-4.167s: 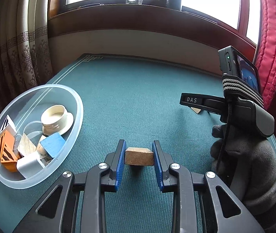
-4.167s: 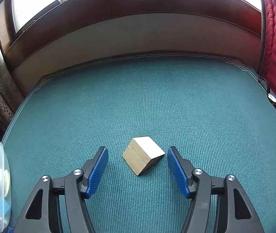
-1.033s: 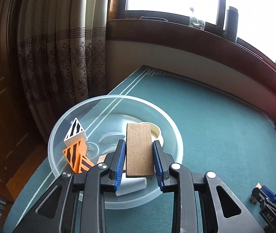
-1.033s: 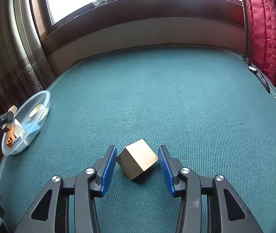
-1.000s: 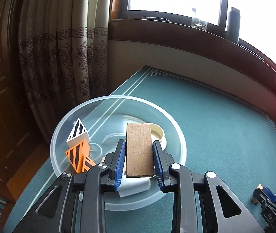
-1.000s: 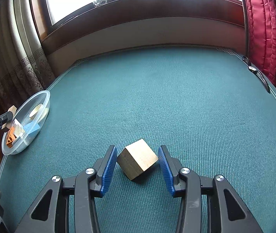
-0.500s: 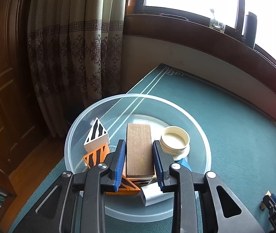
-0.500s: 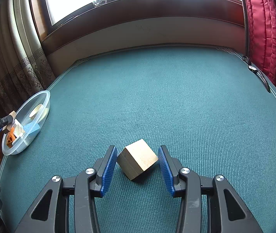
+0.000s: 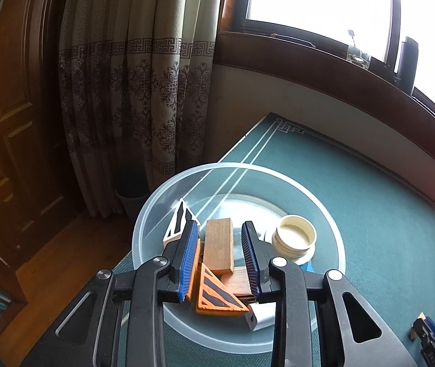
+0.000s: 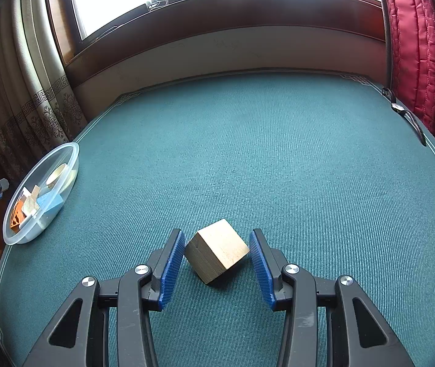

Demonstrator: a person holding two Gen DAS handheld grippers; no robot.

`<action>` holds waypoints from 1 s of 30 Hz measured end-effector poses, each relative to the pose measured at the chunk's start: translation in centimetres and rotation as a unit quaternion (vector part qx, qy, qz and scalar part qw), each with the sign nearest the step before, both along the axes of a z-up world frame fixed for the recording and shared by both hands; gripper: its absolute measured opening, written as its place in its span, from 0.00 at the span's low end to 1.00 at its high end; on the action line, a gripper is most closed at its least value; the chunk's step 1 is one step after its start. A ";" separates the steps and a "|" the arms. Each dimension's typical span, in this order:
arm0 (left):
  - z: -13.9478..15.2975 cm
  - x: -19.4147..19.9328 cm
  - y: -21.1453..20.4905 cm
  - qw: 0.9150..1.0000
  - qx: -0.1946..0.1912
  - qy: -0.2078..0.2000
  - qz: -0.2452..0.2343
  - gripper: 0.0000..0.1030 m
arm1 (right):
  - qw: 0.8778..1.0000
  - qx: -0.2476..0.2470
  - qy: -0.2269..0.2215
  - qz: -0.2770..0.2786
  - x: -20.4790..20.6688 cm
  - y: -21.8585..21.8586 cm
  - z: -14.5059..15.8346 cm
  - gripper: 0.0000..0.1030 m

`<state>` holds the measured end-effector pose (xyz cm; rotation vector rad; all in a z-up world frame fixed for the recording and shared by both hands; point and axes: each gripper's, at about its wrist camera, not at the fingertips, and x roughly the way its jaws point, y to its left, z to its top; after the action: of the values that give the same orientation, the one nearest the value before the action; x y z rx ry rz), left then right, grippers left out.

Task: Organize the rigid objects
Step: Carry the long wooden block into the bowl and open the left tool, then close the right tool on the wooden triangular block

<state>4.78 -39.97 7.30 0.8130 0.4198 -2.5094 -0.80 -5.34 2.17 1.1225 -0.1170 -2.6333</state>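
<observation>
Drop-off step, pretty much: the left claw [image 9: 220,253] is spread apart over the clear bowl [image 9: 324,214], and the flat wooden block [image 9: 218,246] lies inside on the other pieces. Next, the wooden cube [image 10: 217,250] on the table [image 10: 278,153] gets pinched; the right claw [image 10: 217,264] is open around it, barely clear.

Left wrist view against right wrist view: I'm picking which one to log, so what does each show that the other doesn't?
Only the left wrist view shows the left gripper open over the bowl, a wooden slab lying loose between its fingers, and the cream cup. Only the right wrist view shows the right gripper open around a wooden cube on the table. Both show the bowl, the orange striped wedge and the teal table.
</observation>
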 end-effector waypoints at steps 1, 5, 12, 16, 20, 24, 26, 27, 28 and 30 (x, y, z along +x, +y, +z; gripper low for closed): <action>0.1 0.2 -0.2 1.000 0.000 0.001 0.003 0.30 | 1.000 0.000 0.000 0.000 0.0 0.0 0.0 0.45; 0.4 0.9 -0.9 1.000 -0.005 0.003 0.011 0.30 | 1.000 0.004 -0.001 0.007 0.1 -0.4 0.0 0.45; 0.2 2.6 -1.0 1.000 -0.026 -0.007 0.008 0.30 | 0.999 -0.010 0.007 0.043 0.5 -3.3 1.8 0.45; -0.2 3.7 -1.2 0.999 -0.029 -0.013 0.007 0.30 | 0.996 -0.014 0.023 0.080 0.6 -6.2 4.1 0.44; -0.5 4.4 -1.2 1.000 -0.025 -0.015 0.003 0.30 | 0.994 -0.010 0.042 0.100 1.1 -8.1 5.3 0.43; -0.3 4.8 -1.1 1.000 -0.022 -0.009 -0.005 0.30 | 0.996 -0.008 0.038 0.075 1.6 -6.7 4.7 0.48; -0.3 4.9 -1.0 1.000 -0.017 -0.006 -0.009 0.32 | 0.998 -0.006 0.023 0.051 1.6 -5.2 3.8 0.51; -0.3 4.8 -0.9 1.000 -0.015 -0.005 -0.012 0.33 | 0.999 -0.006 0.015 0.044 1.6 -4.7 3.3 0.51; -0.4 4.8 -0.9 1.000 -0.014 -0.005 -0.013 0.38 | 0.999 -0.006 0.009 0.038 1.6 -4.2 3.0 0.51; -0.6 4.7 -0.7 1.000 -0.014 -0.007 -0.015 0.42 | 0.999 -0.006 -0.003 0.032 1.8 -3.5 2.3 0.51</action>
<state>9.47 -40.67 6.72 0.8322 0.3700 -2.5302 1.00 -8.83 4.45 1.1109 -0.0954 -2.5701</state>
